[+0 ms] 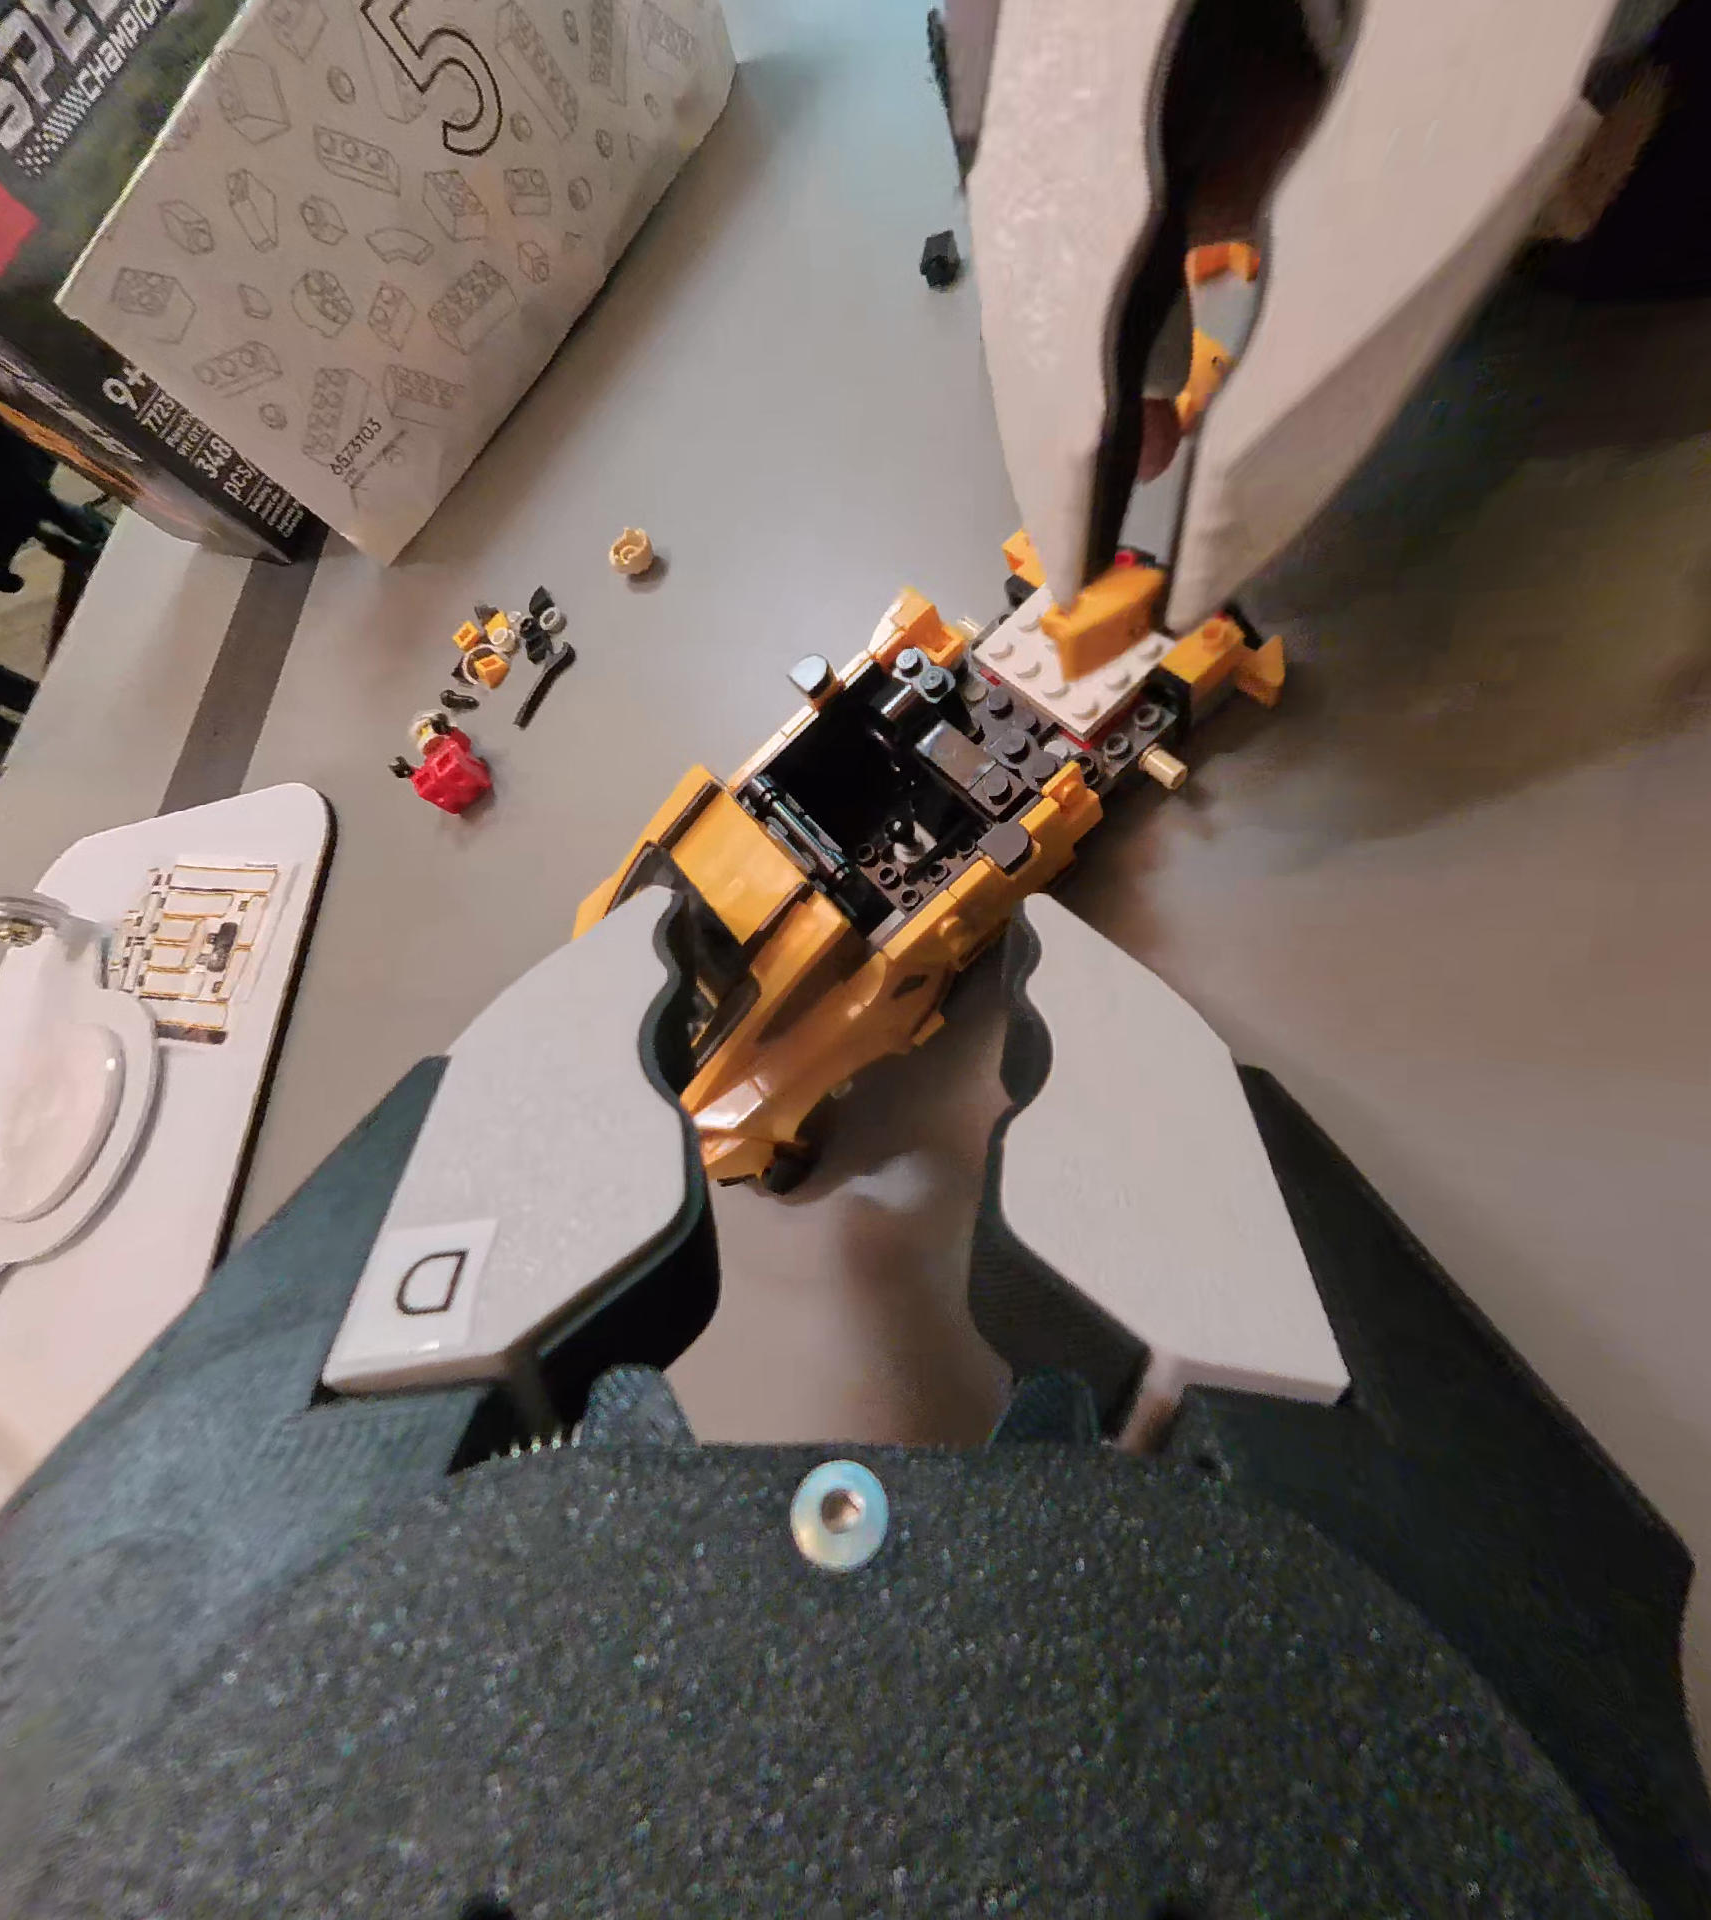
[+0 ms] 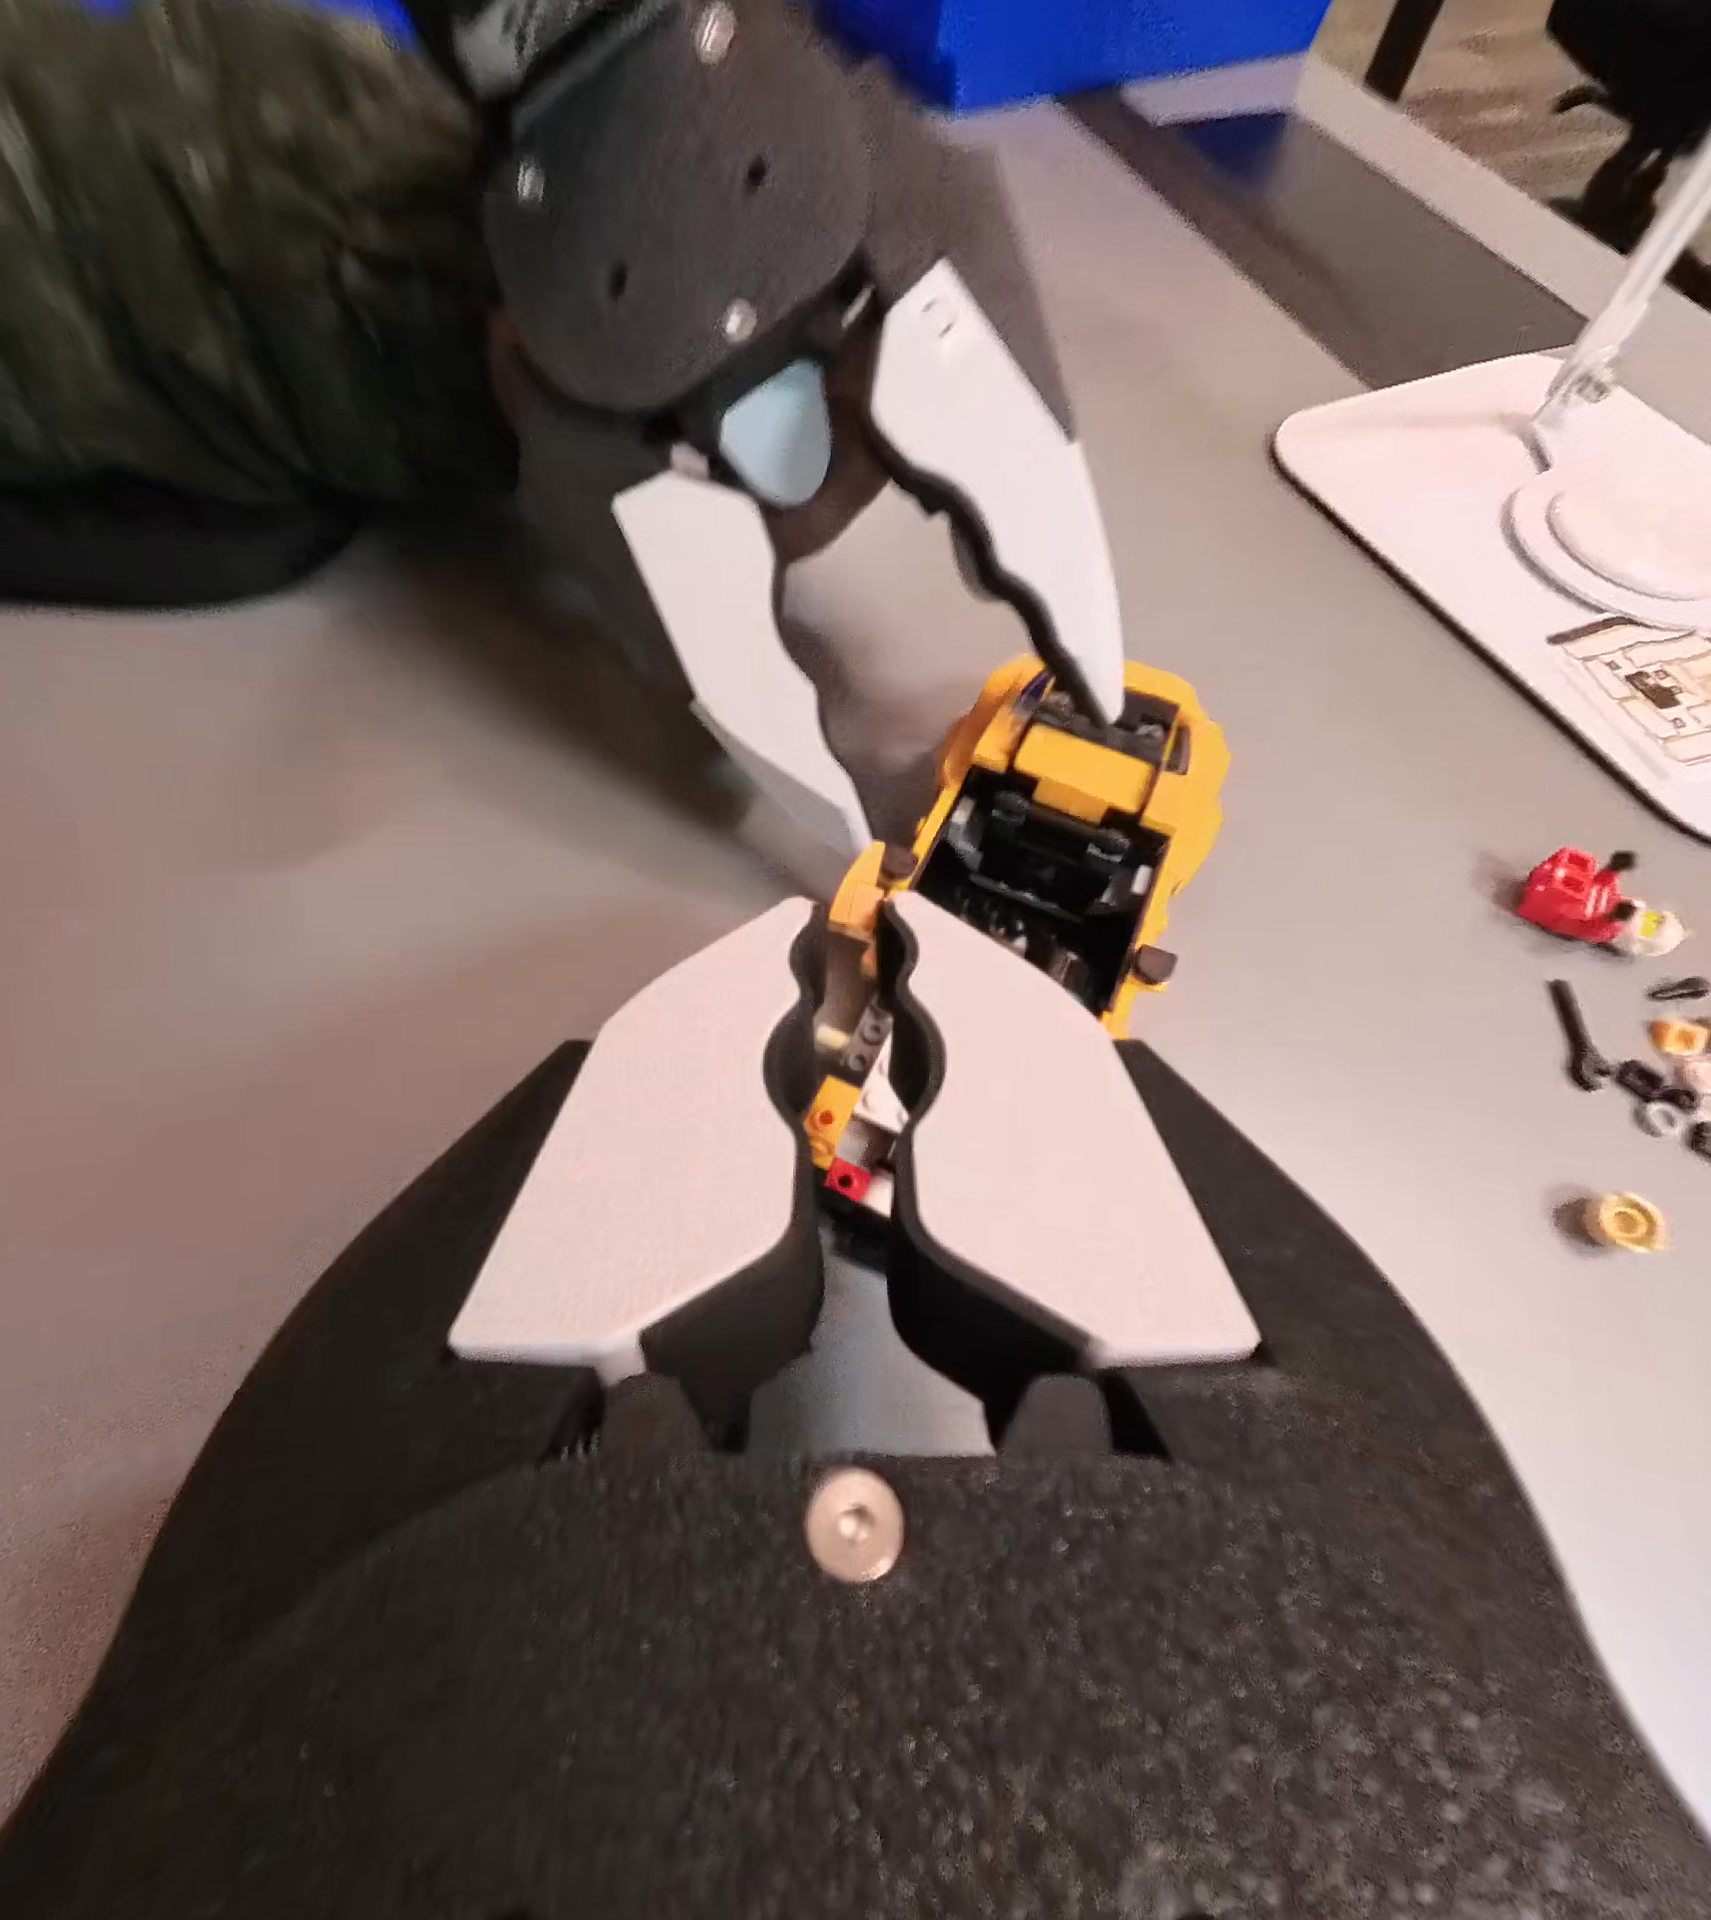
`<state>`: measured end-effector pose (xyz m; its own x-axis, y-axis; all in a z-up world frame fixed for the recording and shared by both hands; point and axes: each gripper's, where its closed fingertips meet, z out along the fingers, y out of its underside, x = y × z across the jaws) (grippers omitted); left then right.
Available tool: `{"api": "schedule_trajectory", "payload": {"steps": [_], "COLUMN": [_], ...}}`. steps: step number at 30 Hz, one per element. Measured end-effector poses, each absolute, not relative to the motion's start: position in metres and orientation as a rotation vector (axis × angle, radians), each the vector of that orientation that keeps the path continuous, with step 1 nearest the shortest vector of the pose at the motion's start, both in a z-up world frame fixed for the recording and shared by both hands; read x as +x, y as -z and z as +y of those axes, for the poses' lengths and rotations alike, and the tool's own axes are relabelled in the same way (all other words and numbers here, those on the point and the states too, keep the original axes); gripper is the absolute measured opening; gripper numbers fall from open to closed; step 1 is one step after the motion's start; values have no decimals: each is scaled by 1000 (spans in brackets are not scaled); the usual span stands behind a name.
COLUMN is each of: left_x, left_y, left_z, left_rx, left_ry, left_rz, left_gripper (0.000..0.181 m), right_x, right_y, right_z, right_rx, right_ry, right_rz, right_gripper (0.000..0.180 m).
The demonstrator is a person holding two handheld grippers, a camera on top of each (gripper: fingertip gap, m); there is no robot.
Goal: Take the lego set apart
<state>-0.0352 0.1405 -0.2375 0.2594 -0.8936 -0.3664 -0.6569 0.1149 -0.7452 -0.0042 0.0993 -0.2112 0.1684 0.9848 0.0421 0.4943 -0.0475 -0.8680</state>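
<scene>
two grippers on a half-stripped lego car

the left gripper (image 1: 840, 935) is clamped across the nose of the orange lego car (image 1: 861, 894), one finger on each flank, pinning it to the grey worktop (image 1: 830, 312). straight ahead of it, at the car's far end, the right gripper (image 1: 1121, 613) has its fingers closed on a small orange brick (image 1: 1105, 618) standing on a light grey studded plate (image 1: 1079, 675). in the right wrist view the right gripper (image 2: 877, 925) has only a narrow slit between its fingers, with the car's tail parts showing in it.

judging by its make, the car is light and rigid but brittle at the joints: stiff plastic held by stud friction, smooth on its sloped panels, so it could slip or shed pieces under a twist. the hold on the broad front bodywork looks sound; small bricks are best pinched on their flat sides and rocked off rather than pulled straight.

left of the left gripper lie loose small parts (image 1: 508, 644), a red minifigure piece (image 1: 451, 769) and a tan round piece (image 1: 635, 549). beyond them stand a white paper bag (image 1: 394, 239) printed with brick outlines and a large numeral, and a dark set box (image 1: 20, 208) carrying a red brand logo and small print. nearer, a white base plate (image 1: 103, 1039) bears a small printed diagram.
</scene>
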Motion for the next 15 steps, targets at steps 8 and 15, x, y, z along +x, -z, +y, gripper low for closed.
{"api": "schedule_trajectory", "payload": {"steps": [8,15], "left_x": [-35,-14], "left_y": [203,167], "left_z": [134,115], "left_rx": [-1566,-1520], "left_ry": [549,733], "left_rz": [1311,1187], "left_gripper": [45,32], "right_x": [8,9], "right_y": [165,134], "right_z": [118,109], "right_rx": [-1661,-1552], "right_ry": [-1373,-1948], "right_rz": [-974,-685], "right_gripper": [9,9]}}
